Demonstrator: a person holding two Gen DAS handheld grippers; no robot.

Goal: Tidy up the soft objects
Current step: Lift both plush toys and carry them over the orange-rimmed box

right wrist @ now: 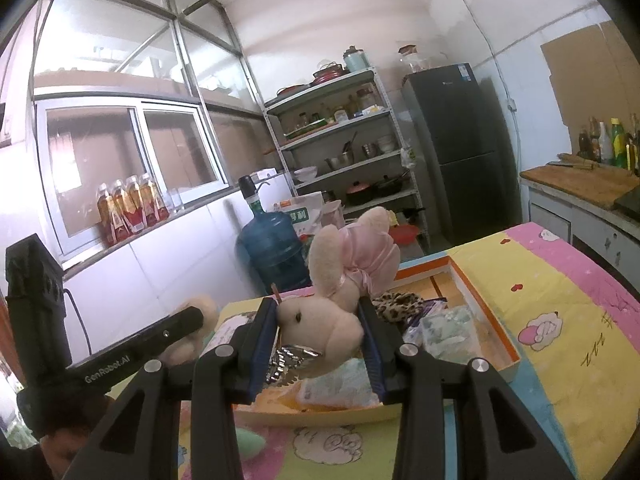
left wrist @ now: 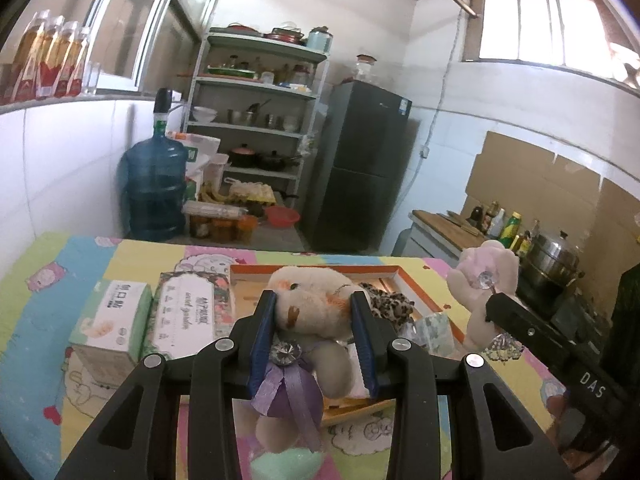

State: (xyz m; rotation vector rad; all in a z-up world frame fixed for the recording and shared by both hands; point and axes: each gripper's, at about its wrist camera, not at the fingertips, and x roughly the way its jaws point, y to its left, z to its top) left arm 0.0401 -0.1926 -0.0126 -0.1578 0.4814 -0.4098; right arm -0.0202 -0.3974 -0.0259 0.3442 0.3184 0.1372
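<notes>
Plush toys fill both your grippers above the orange-rimmed tray [left wrist: 416,286]: your left gripper [left wrist: 314,334], levelled forward, clamps the purple-bowed bunny [left wrist: 310,312] at 12 o'clock; your right gripper [right wrist: 320,344] clamps the pink-dressed bunny [right wrist: 340,292], upside down.

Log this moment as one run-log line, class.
left hand-held gripper: shut on cream plush toy with purple bow | right hand-held gripper: shut on pink-dressed plush rabbit | both above orange-rimmed tray

White-tiled kitchen: metal shelf rack [left wrist: 256,120] beside dark fridge [left wrist: 360,160], daylight through barred window [left wrist: 540,24].
</notes>
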